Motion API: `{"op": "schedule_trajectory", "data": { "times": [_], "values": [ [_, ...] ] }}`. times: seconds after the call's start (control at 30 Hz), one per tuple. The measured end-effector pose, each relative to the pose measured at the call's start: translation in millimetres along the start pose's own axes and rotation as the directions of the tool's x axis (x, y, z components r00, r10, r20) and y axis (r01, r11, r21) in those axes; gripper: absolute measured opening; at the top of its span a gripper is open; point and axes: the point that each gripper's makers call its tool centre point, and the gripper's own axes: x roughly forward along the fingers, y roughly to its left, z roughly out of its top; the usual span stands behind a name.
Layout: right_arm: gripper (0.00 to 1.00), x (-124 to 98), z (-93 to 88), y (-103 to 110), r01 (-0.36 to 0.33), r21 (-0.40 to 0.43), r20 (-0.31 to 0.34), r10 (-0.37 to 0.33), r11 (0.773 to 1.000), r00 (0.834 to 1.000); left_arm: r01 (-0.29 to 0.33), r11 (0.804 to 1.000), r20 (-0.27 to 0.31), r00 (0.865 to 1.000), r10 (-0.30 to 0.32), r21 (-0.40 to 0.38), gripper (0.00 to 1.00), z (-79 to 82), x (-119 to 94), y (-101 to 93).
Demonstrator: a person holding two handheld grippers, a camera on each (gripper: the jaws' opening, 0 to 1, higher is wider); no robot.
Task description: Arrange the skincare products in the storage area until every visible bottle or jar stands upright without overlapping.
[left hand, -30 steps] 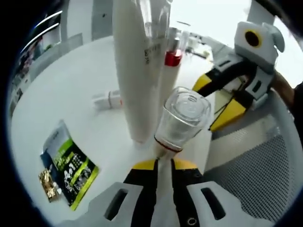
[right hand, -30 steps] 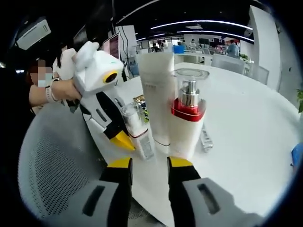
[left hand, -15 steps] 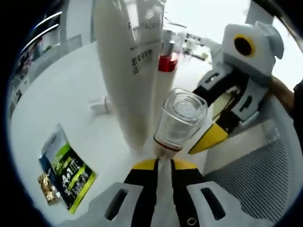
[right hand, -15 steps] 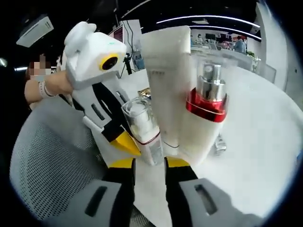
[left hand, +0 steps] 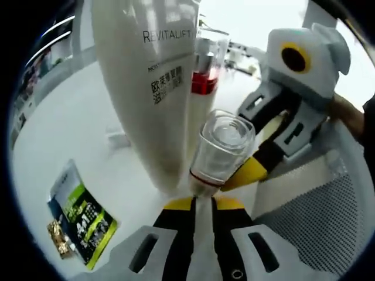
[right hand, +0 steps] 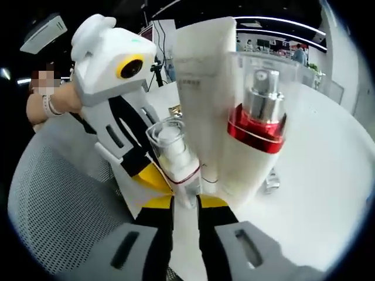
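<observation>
Left gripper view: the left gripper (left hand: 197,203) has its jaws closed on the base of a small bottle (left hand: 220,153) with a clear cap, which leans toward the camera. Just beyond it a tall white tube (left hand: 153,82) stands on the white tabletop (left hand: 64,129), and beside the tube stands a pump bottle (left hand: 201,88) with a red collar under a clear cover. The right gripper (left hand: 253,170) enters from the right, its yellow tip just beside the small bottle. A green and black packet (left hand: 82,213) lies flat on the tabletop at lower left, well apart from the bottles. A white mesh surface (left hand: 319,216) sits at lower right.

Right gripper view: the right gripper (right hand: 184,205) has its jaws drawn close on either side of the small bottle (right hand: 176,161) at its lower part; whether they press it firmly is hard to tell. The left gripper (right hand: 149,175) comes in from the left, held by a hand (right hand: 44,108), its yellow tip against the same bottle. The pump bottle (right hand: 249,146) stands just right of it, the white tube (right hand: 202,88) behind both. The mesh surface (right hand: 53,205) spreads at left.
</observation>
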Motion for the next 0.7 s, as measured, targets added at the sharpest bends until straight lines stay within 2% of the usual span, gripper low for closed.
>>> {"op": "schedule_trajectory", "data": {
  "times": [0.7],
  "values": [
    [0.13, 0.9, -3.7, -8.5, 0.030, 0.020, -0.014, -0.030, 0.999, 0.999, -0.003, 1.000, 0.008, 1.000, 0.003, -0.004, 0.07, 6.2, 4.8, 3.6]
  ]
}}
